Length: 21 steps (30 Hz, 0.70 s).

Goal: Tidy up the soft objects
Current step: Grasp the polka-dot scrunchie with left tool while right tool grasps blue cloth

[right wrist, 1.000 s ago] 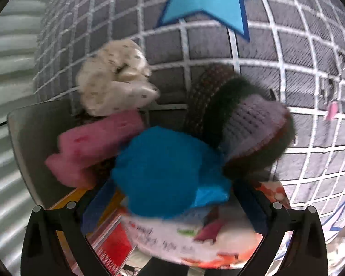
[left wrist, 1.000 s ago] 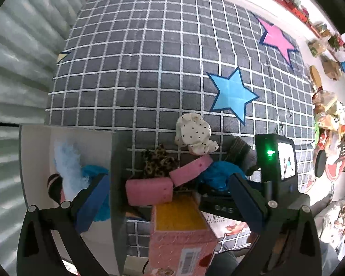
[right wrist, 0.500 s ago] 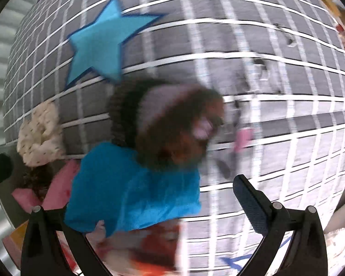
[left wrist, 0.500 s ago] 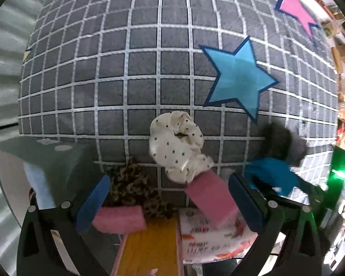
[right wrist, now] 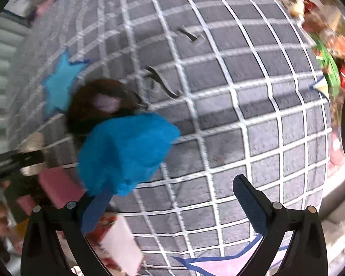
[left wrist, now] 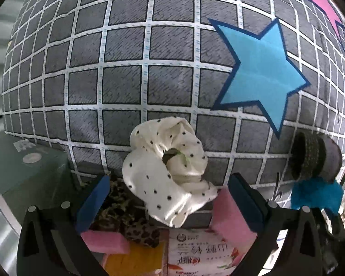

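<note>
A white polka-dot scrunchie point(left wrist: 168, 172) lies on the grey checked mat point(left wrist: 126, 87), just ahead of my open left gripper point(left wrist: 169, 202) and between its fingers. A leopard-print scrunchie point(left wrist: 126, 211) and two pink sponges point(left wrist: 105, 241) point(left wrist: 227, 216) sit below it. A blue fluffy piece point(right wrist: 126, 151) rests against the left finger of my right gripper point(right wrist: 172, 204), whose jaws stand wide open and do not clamp it. A dark knitted piece point(right wrist: 99, 105) lies just behind the fluff. Both also show at the right of the left wrist view: the blue fluff point(left wrist: 315, 195) and the knitted piece point(left wrist: 312, 158).
A grey-green box point(left wrist: 27, 179) stands at the mat's left edge. A printed tissue pack point(left wrist: 202, 253) and a yellow-topped box point(left wrist: 135, 262) lie under the left gripper. Assorted clutter point(right wrist: 329, 46) lines the mat's right side. A blue star point(left wrist: 260, 73) marks the mat.
The left gripper has moved forward and closer to the polka-dot scrunchie. The right gripper has swung right across the mat, with the blue fluff now at its left finger.
</note>
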Available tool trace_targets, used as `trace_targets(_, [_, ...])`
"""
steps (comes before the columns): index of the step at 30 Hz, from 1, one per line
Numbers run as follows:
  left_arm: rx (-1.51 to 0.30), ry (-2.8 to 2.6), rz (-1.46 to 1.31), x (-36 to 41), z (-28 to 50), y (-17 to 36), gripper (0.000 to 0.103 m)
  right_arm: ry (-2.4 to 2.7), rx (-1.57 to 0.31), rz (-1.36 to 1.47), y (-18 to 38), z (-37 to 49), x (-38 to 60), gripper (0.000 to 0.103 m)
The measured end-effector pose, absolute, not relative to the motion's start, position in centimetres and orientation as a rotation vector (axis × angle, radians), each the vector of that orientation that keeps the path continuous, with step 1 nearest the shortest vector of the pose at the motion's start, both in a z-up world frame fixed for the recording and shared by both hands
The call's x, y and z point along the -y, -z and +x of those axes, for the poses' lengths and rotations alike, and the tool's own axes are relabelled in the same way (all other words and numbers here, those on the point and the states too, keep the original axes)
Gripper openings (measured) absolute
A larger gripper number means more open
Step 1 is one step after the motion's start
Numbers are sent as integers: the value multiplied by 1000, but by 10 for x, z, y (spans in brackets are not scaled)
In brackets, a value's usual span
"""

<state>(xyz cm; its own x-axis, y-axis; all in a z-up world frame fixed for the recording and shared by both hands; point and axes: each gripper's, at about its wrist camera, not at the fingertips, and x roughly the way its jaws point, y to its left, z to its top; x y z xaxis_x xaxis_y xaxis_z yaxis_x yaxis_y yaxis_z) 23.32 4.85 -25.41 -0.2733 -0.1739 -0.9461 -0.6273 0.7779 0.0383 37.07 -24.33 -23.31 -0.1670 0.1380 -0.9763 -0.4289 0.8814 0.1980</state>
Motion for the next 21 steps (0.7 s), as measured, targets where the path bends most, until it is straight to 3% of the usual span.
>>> trace_targets(15, [-1867,-508,-637,-19,262,316,103,-597,-1622,-457,271,375,176,103])
trace_targets(21, [-1875,-493,-756,-35,255,327,103,-535,-1592,-497,291,328,129,103])
